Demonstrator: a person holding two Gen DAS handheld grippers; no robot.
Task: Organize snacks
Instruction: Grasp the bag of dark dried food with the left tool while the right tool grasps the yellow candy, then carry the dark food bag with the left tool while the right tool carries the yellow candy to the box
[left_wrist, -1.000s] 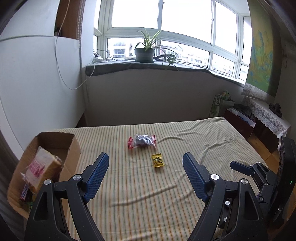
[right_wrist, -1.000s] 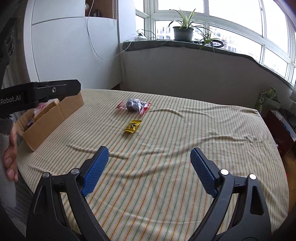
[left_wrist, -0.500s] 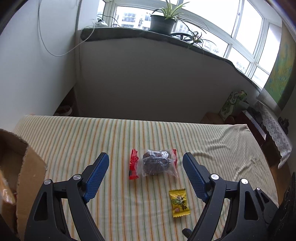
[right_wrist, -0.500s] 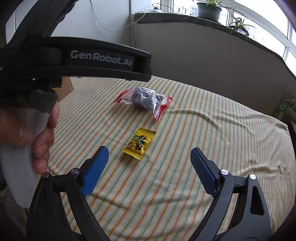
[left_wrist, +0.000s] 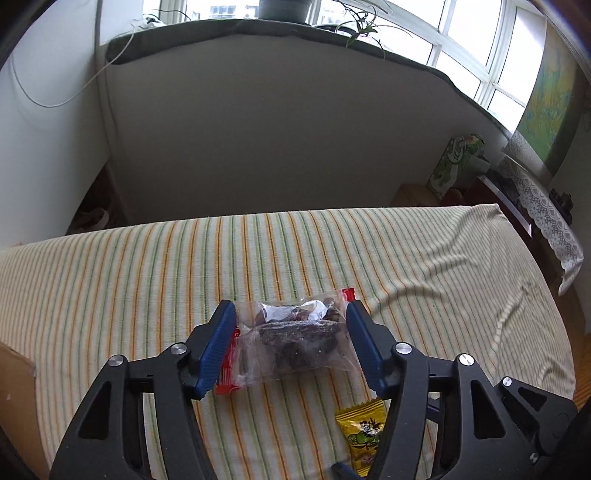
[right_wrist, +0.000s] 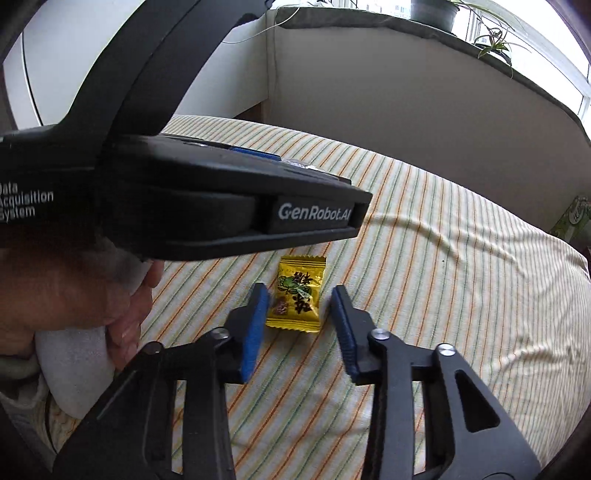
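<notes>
Snacks bracketed at lower centre: left gripper (left_wrist: 290, 339) pinching clear cake packet (left_wrist: 291, 341), right gripper (right_wrist: 297, 319) closing, gaps remaining, around yellow candy (right_wrist: 298, 293); slick wrappers risk slipping

Two snack packets on the striped cloth (left_wrist: 147, 280): one clear packet with red ends (left_wrist: 291, 339) and dark contents, one yellow candy sachet (right_wrist: 298, 294) just beside it, nearer the camera in the left wrist view. Two grippers over that cloth: left gripper (left_wrist: 291, 343) astride the clear packet, right gripper (right_wrist: 298, 325) astride the yellow sachet, each with two blue pads (left_wrist: 218, 343). One cardboard box (left_wrist: 14, 391), only an edge seen, at the cloth's left border. One hand (right_wrist: 74, 306) visible beside the cloth. On the windowsill (left_wrist: 258, 29) beyond the cloth, at least two potted plants (right_wrist: 432, 11).
</notes>
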